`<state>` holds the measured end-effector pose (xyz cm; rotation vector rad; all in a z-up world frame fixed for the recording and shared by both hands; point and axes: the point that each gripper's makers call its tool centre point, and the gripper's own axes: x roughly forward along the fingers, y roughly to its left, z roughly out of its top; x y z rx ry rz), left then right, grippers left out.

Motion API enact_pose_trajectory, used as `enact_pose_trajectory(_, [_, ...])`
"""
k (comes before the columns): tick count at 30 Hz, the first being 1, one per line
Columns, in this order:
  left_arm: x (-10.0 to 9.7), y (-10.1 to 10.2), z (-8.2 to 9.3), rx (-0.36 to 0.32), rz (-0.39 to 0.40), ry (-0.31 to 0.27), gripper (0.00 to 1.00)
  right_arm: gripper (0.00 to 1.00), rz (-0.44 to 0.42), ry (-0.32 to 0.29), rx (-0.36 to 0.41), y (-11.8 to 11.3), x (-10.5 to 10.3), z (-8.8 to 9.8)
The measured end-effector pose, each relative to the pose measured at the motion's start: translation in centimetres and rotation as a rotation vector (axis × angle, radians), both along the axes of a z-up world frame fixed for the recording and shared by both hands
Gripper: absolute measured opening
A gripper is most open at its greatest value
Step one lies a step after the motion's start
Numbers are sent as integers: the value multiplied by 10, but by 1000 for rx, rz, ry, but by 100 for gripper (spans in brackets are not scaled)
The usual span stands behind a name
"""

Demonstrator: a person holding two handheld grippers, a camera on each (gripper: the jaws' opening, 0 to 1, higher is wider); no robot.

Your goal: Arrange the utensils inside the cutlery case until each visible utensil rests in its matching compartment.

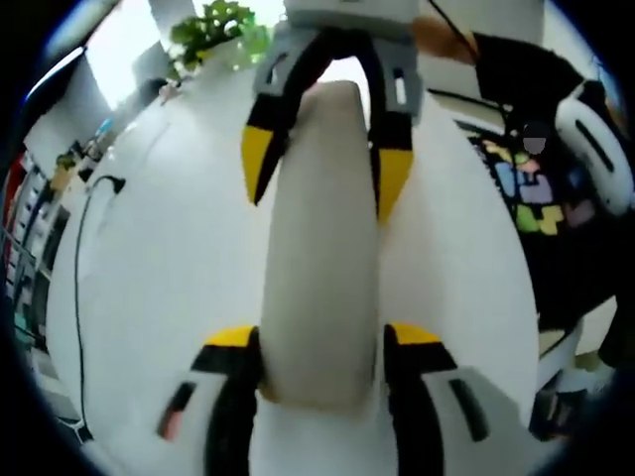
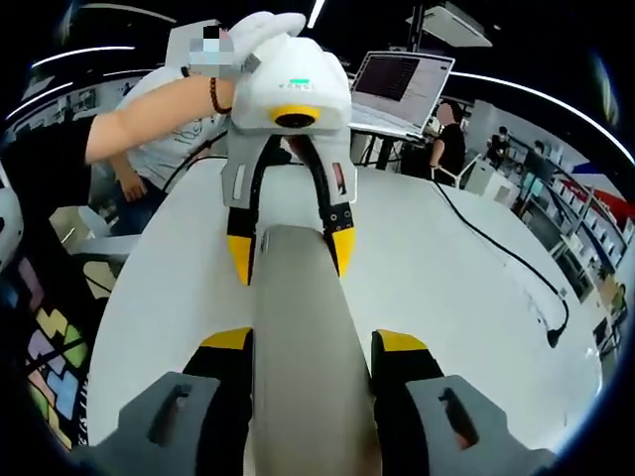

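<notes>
1. In the left gripper view, the left gripper [image 1: 322,342] has its black, yellow-tipped jaws pressed against both sides of the near end of the cutlery case [image 1: 322,248], a long, pale, closed case with rounded ends. The claw is narrowed onto the case and holds it.
2. In the right gripper view, the right gripper [image 2: 313,347] clamps the opposite end of the same cutlery case [image 2: 303,327] in the same way, its jaws touching the case's two long sides.
3. The case stretches between the two grippers, each one facing the other along its length, above the white table [image 1: 159,278]. Whether the case touches the table cannot be told. No utensil can be seen; the case's lid hides whatever is inside.
4. At the far end of the case in the left gripper view, the right gripper's grey arms straddle it; in the right gripper view the left gripper's arms do likewise, with a gloved hand [image 2: 268,35] on top of that gripper.
5. Beyond the case, a black cable [image 2: 506,258] runs over the table to one side.
6. Farther from the case, past the table's edge, stand a green plant [image 1: 213,30], a laptop [image 2: 397,84] with its screen lit, and a person [image 2: 451,139] near it.
</notes>
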<state>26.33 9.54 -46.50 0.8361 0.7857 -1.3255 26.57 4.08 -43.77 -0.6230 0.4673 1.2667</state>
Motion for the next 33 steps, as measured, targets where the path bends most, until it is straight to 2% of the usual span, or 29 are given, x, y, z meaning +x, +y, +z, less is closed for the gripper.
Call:
enact_pose_trajectory(5, [-3, -2, 0, 5, 1, 13, 48, 48, 25, 18, -15, -1, -2, -7])
enact_pose_trajectory(16, [-4, -5, -2, -13, 16, 43, 48, 48, 40, 64, -64, -6, -3, -26])
enact_pose_trajectory(25, [-2, -6, -3, -36, 25, 68, 49, 45, 49, 24, -78, -21, -7, -17])
enact_pose_trajectory(33, [0, -5, -3, -82, 19, 84, 49, 40, 16, 3, -62, -59, -11, 0])
